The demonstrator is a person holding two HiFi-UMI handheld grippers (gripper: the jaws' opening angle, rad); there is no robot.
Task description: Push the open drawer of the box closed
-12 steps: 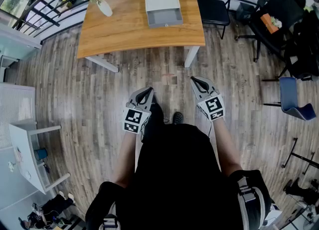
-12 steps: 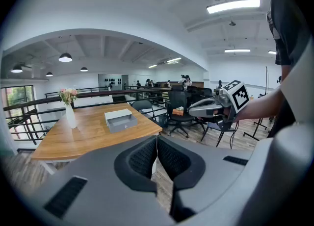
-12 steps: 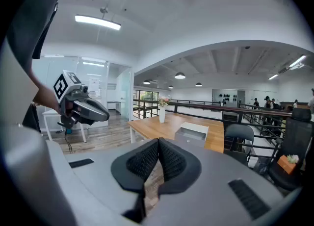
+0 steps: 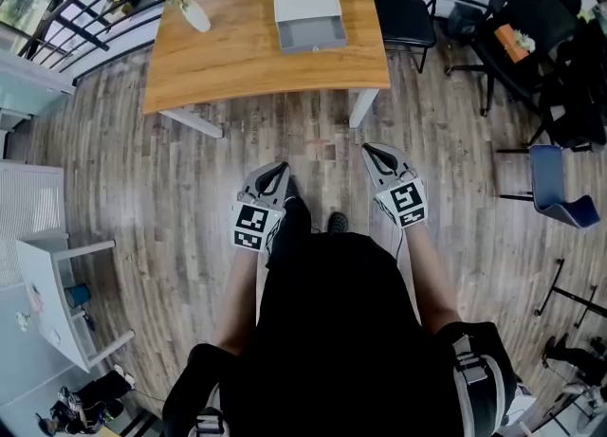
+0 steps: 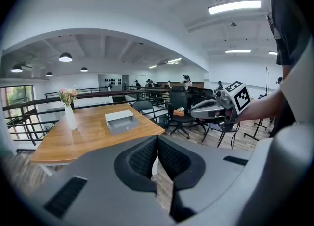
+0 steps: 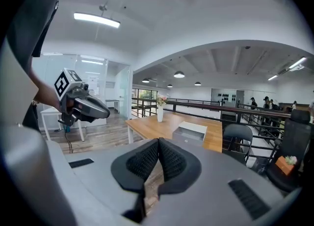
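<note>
While left gripper point(image 4: 278, 172) and right gripper point(image 4: 377, 154) are staying clenched, empty, little is changing: counter point(image 4: 218, 65) drifting only slightly in view. Box point(image 4: 305, 5) sitting well ahead of both, drawer point(image 4: 311, 35) gaping toward them; approach barely starting, pushing pending.

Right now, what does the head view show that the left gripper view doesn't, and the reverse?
Head view only: the left gripper seen from above, and a white side table at far left. Left gripper view only: its jaws closed together with nothing between them, and ceiling lights. Both: the table, the box with its drawer open, the flower vase, the right gripper.
</note>
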